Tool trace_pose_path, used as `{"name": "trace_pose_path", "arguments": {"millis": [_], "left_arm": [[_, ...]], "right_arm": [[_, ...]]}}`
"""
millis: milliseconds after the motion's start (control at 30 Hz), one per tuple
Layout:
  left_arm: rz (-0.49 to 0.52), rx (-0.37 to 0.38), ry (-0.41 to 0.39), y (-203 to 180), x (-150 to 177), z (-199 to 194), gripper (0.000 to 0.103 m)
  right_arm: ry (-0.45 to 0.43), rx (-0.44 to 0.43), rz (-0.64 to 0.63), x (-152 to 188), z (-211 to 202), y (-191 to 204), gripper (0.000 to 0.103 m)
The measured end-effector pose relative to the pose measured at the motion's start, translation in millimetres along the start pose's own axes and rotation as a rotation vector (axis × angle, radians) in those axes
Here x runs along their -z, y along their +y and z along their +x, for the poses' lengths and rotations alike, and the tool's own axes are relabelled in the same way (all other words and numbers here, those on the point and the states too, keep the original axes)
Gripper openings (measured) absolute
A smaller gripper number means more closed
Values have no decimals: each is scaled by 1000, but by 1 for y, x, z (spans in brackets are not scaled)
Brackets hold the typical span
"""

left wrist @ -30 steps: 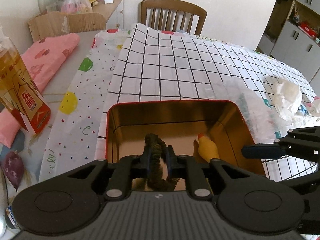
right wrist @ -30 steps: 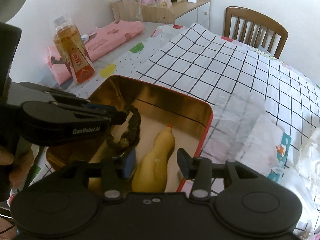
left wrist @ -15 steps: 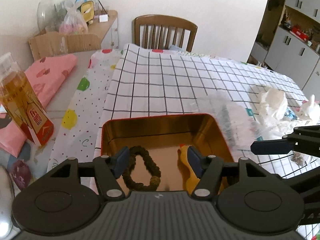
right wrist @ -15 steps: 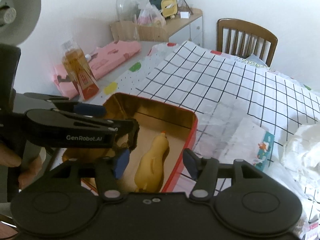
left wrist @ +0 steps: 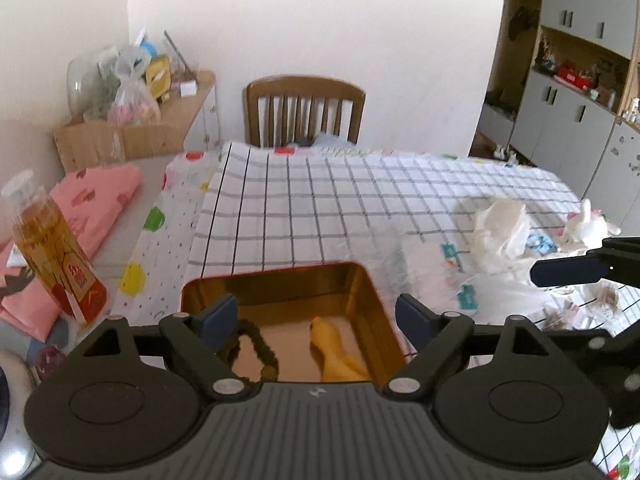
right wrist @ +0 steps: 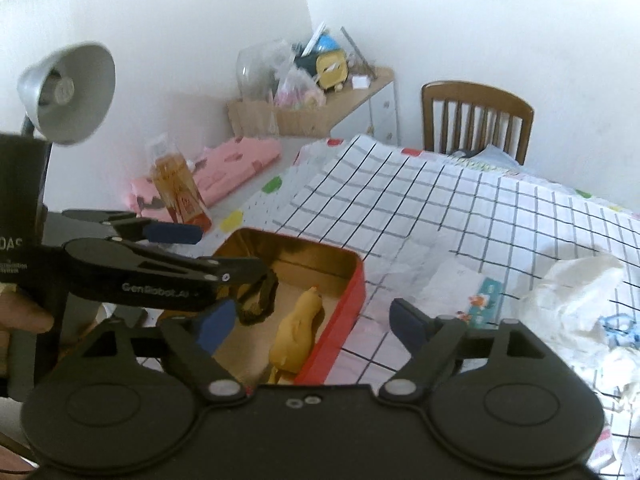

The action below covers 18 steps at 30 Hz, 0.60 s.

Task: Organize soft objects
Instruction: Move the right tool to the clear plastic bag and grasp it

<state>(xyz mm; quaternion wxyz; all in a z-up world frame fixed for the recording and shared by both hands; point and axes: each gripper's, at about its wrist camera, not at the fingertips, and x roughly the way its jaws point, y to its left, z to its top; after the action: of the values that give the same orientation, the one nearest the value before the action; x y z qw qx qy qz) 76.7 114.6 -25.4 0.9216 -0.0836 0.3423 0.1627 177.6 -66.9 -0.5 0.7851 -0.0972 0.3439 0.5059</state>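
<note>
- Since a second ago the left gripper (left wrist: 316,314) has let go of the dark braided ring (left wrist: 256,346) and pulled up and back; its jaws now stand wide with nothing between them
- Right gripper (right wrist: 312,322) has also lifted away from the tin, jaws wide and empty
- Braided ring now lies loose on the floor of the red tin (right wrist: 352,292), left half, beside the yellow rubber chicken (right wrist: 298,332); the two look near each other but I can't tell if they touch
- Progress, my read: two soft items are boxed, the rest is still out. White crumpled plastic bag (left wrist: 500,232), a white plush toy (left wrist: 586,226) at the far right and small bits near it sit on the grid tablecloth (left wrist: 320,200), well apart from the tin
- Next likely target is that right-side pile, closer to the right gripper
- Materials: tin is rigid metal, red outside, shiny gold inside, rounded corners, shallow wall
- Ring is a fuzzy, rope-like loop, limp
- Chicken is smooth, squashy rubber with a red tip at the head
- Bag is thin, crinkly film, will deform on grasp
- Also there: oil bottle (left wrist: 52,252) and folded pink cloth (left wrist: 96,200) to the left of the tin
</note>
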Motion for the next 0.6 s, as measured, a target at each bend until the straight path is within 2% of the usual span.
{"name": "trace_pose_path", "arguments": {"millis": [233,367,600], "left_arm": [[-11,49,-53,-25,-4,-16,100],[-27,40,-67,-41,-8,-16,100],[-30,50,-56,-62,-15,5,102]], "right_arm": [[-65,40,28,12,-38,-25,93],[-88,72,41,22,-57,-42,96],[-102,154,53,40,-80,-76,99]]}}
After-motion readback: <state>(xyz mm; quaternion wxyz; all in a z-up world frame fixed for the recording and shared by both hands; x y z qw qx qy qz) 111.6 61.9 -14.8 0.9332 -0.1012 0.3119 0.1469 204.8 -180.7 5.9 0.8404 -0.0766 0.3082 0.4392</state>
